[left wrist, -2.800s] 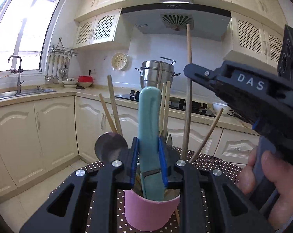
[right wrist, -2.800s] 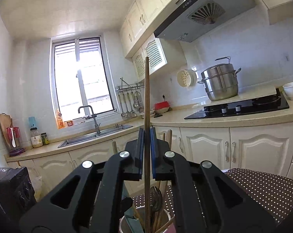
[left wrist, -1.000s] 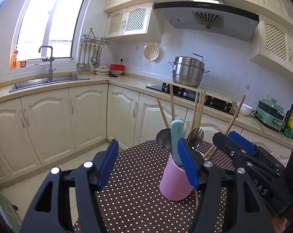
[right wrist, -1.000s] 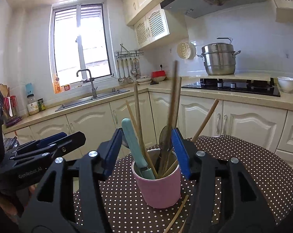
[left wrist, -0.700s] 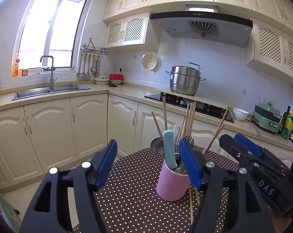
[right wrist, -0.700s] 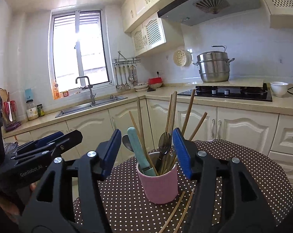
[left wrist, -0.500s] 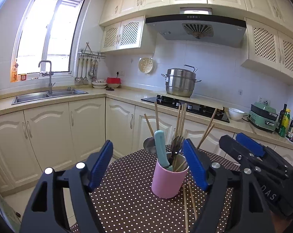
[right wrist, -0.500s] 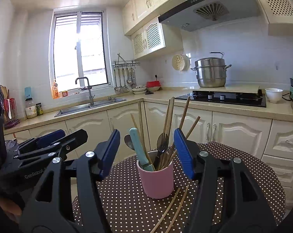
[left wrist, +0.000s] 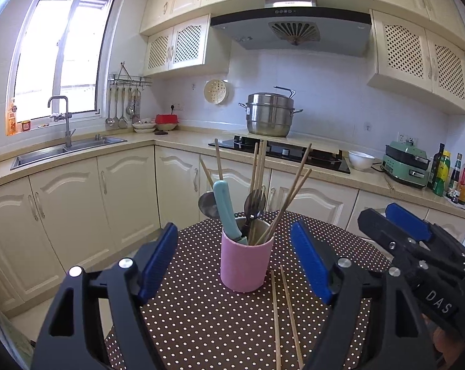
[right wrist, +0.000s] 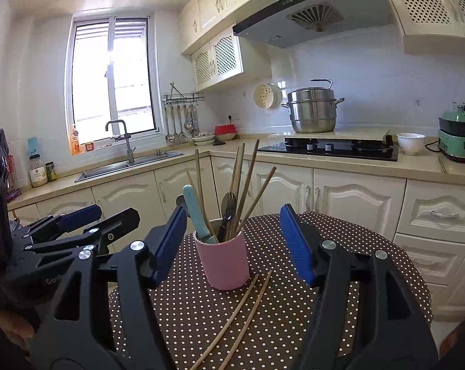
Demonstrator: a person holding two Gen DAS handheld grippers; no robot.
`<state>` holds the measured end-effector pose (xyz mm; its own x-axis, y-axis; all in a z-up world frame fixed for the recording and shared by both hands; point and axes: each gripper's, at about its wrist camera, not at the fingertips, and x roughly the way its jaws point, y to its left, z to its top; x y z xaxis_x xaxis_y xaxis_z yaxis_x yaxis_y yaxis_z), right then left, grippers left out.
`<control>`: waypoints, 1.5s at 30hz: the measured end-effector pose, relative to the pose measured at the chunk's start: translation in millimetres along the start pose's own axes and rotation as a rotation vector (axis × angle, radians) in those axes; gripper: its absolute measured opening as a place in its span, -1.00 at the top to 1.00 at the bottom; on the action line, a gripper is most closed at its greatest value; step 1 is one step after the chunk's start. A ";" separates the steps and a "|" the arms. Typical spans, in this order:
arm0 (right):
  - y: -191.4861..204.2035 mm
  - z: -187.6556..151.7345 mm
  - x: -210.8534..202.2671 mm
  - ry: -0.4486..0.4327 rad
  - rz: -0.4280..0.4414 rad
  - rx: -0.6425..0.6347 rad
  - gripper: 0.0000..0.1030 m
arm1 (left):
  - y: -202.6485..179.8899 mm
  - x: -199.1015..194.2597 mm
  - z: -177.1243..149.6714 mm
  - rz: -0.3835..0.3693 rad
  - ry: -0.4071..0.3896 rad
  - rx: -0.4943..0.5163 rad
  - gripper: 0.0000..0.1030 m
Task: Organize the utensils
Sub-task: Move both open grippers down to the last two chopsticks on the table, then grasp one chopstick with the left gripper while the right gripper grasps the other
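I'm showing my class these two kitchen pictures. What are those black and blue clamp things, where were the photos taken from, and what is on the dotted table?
There is no robot here: a person holds a handheld gripper in each hand, each with a camera looking along its fingers. One picture looks out from the left gripper, the other from the right gripper. Both are open and empty; the right one's jaws are opening. On the polka-dot table stands a pink cup holding chopsticks, spoons and a teal-handled utensil. Two loose chopsticks lie in front of it.

A round tabletop [left wrist: 201, 323] under a dark, white-dotted cloth carries a pink cup [left wrist: 246, 263] of utensils; two loose chopsticks [left wrist: 281, 317] lie just beside its base.
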<state>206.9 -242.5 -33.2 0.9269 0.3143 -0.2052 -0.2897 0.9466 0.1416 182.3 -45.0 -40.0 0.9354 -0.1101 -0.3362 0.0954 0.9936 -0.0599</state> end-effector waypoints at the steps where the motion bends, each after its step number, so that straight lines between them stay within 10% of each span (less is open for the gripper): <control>1: -1.7 -2.6 -0.7 0.006 -0.005 0.003 -0.23 | -1.2 2.5 -2.1 -0.001 0.011 0.003 -0.45; 18: -56.3 -79.9 31.1 0.278 -0.123 0.093 -0.29 | -19.4 115.4 -74.6 -0.092 0.593 0.100 -0.45; 36: -72.2 -99.2 46.9 0.350 -0.134 0.163 -0.29 | -51.4 185.5 -101.1 -0.093 0.730 0.166 0.32; 38: -72.0 -99.8 48.2 0.357 -0.137 0.165 -0.29 | -50.3 187.9 -100.0 -0.095 0.726 0.152 0.85; 45: -70.6 -101.8 55.3 0.385 -0.148 0.155 -0.29 | -32.6 168.2 -106.3 -0.131 0.720 0.059 0.89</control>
<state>254.3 -284.6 -153.1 0.7909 0.2080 -0.5755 -0.0944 0.9707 0.2212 300.3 -98.4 -194.6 0.4619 -0.1964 -0.8649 0.2279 0.9687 -0.0982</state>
